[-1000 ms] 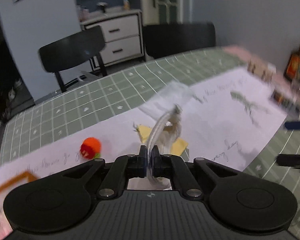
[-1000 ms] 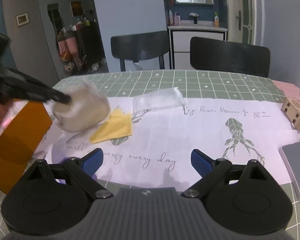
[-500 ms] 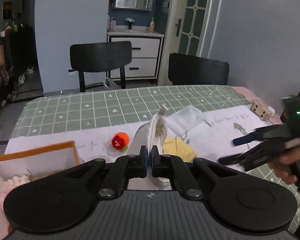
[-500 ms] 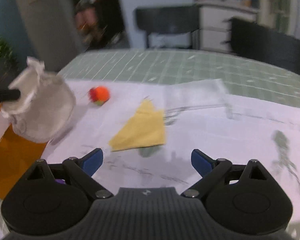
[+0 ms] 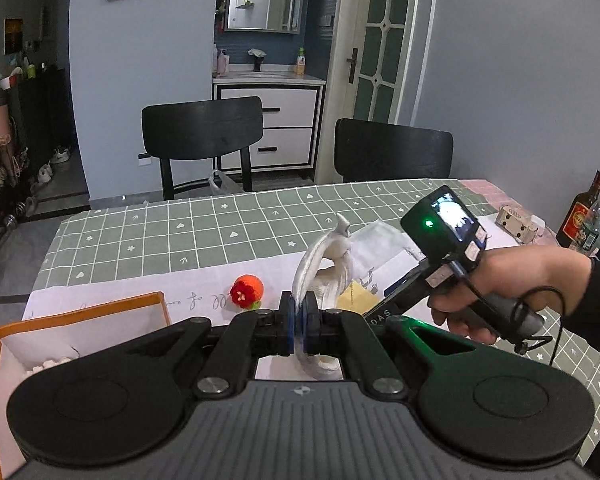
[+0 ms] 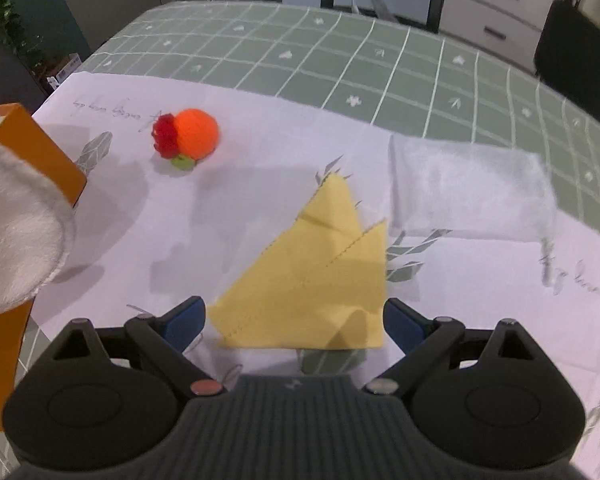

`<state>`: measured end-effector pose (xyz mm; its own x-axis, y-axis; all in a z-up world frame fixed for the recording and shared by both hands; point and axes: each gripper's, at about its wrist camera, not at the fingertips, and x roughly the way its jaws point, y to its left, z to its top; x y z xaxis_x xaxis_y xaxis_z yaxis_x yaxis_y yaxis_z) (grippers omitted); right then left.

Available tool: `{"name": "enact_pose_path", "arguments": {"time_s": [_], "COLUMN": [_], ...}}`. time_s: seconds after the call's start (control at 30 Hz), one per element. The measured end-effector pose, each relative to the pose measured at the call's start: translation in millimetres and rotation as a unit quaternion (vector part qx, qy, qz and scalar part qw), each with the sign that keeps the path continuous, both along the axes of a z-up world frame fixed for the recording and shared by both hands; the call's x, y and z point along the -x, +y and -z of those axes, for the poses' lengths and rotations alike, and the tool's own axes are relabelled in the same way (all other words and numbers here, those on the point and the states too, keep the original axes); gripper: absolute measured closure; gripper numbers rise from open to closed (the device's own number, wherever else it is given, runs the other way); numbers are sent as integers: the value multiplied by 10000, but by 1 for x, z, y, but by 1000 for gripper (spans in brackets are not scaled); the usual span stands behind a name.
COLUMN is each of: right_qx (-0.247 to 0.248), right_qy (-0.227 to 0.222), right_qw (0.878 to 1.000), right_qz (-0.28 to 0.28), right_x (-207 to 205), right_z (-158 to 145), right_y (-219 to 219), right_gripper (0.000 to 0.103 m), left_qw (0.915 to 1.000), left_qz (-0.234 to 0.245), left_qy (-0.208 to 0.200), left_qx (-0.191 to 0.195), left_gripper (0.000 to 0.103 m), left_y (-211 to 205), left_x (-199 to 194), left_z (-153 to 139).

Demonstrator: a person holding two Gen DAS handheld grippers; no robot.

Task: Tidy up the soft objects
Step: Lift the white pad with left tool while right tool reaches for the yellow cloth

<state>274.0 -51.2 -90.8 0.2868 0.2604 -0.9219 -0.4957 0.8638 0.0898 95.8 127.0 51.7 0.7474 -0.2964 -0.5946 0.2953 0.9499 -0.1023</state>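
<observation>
The left tool [image 5: 299,325] is clamped tight on a fluffy white fabric pad [image 5: 324,264], held above the desk [image 5: 172,236] beside the open orange cardboard box [image 5: 80,316]. The right tool [image 6: 294,322] is spread wide with nothing in it, its blue-tipped fingers [image 6: 184,320] straddling the near edge of a folded yellow cloth [image 6: 320,280]. An orange-and-red knitted ball [image 6: 188,134] lies near the box, and a sheer white fabric square [image 6: 468,192] lies just beyond the yellow cloth.

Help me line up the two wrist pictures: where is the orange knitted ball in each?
Left wrist: the orange knitted ball lies left of centre, just beyond the gripper's fingers.
Right wrist: upper left.
Shared landmark: the orange box, left of the ball.
</observation>
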Motion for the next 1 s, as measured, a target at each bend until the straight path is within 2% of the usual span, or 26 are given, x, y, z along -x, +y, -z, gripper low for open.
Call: {"name": "enact_pose_path", "arguments": {"time_s": [0.13,0.3,0.37,0.4,0.47,0.5,0.53,0.77,1.0], "right_qx": [84,218,319,373,346,339,399,428,185], "right_qy": [110,-13,-152,-267,-409,-476,-501,-645,-988], "right_qw": [9999,9997,9993,9988,9983,9980,9977,9969,9949], "right_qz": [-101,-134,-138,-174,-238,-248,-218,-165,-119], "right_x": [-1,1,1,2,3,4,4,6,21], "right_z": [9,20,22,21,16,13,11,2,-49], "right_y": [6,6,7,7,7,7,7,0,-8], "right_gripper": [10,12,19,25,54,89,101,102,102], "left_qw": [10000,10000,10000,10000,9999,9999,9999,9997,9994], "left_qz": [-29,-23,-15,-21,-40,-44,-43,-81,-92], "left_qy": [0,24,30,17,-6,-10,-11,-92,-236], "left_qx": [22,67,83,85,106,137,164,226,224], "left_gripper": [100,100,100,99,99,99,99,99,99], "left_y": [3,3,3,3,4,5,6,12,16], "left_x": [1,2,4,4,5,6,6,10,18], "left_z": [0,2,2,1,0,0,-1,-6,-19]}}
